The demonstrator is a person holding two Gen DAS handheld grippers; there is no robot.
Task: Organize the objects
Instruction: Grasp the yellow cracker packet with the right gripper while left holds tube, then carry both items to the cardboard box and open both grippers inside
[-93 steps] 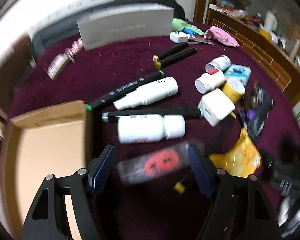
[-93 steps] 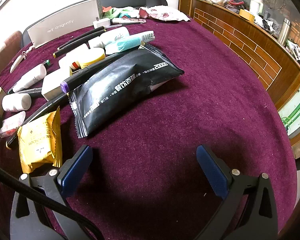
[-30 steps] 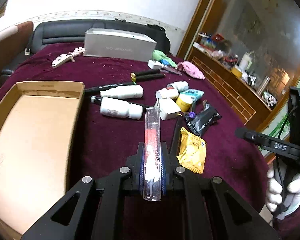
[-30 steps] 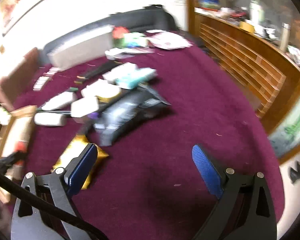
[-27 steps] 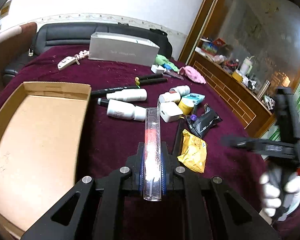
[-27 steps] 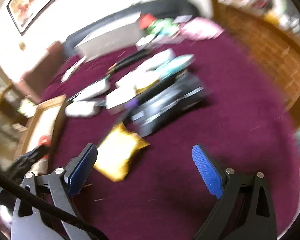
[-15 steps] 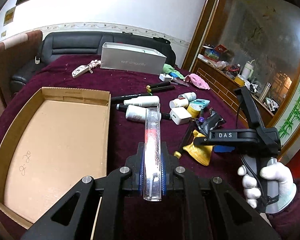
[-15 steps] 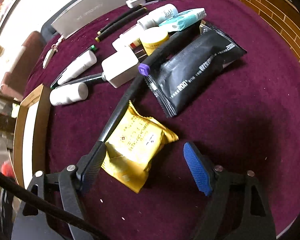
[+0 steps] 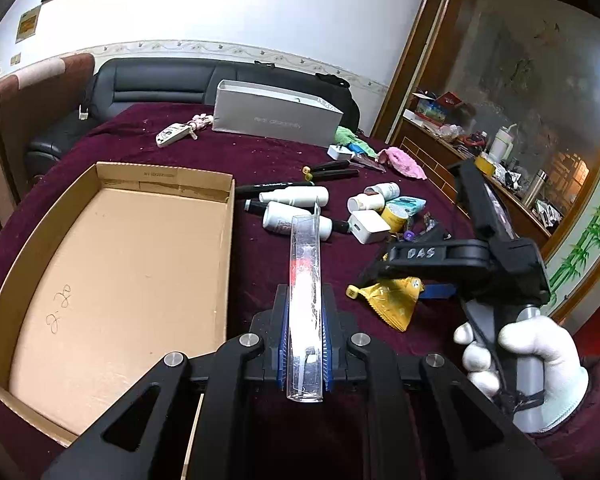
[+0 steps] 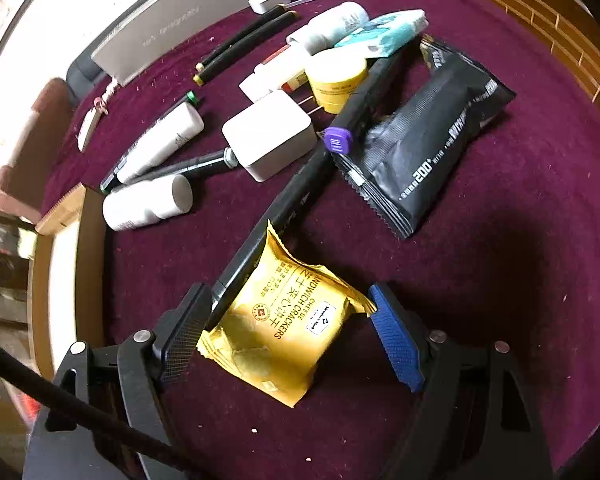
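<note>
Left wrist: left gripper clamps clear tube; cardboard box empty. Right gripper fingers open around cracker packet. Nearly everything left.

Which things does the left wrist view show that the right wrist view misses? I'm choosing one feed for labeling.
Only the left wrist view shows the left gripper shut on the clear plastic case, the whole inside of the cardboard box, and the gloved right hand.

Only the right wrist view shows the open right gripper straddling the yellow cracker packet, with its label readable.

Both show the white charger, the black pouch, the white bottles and the markers.
</note>
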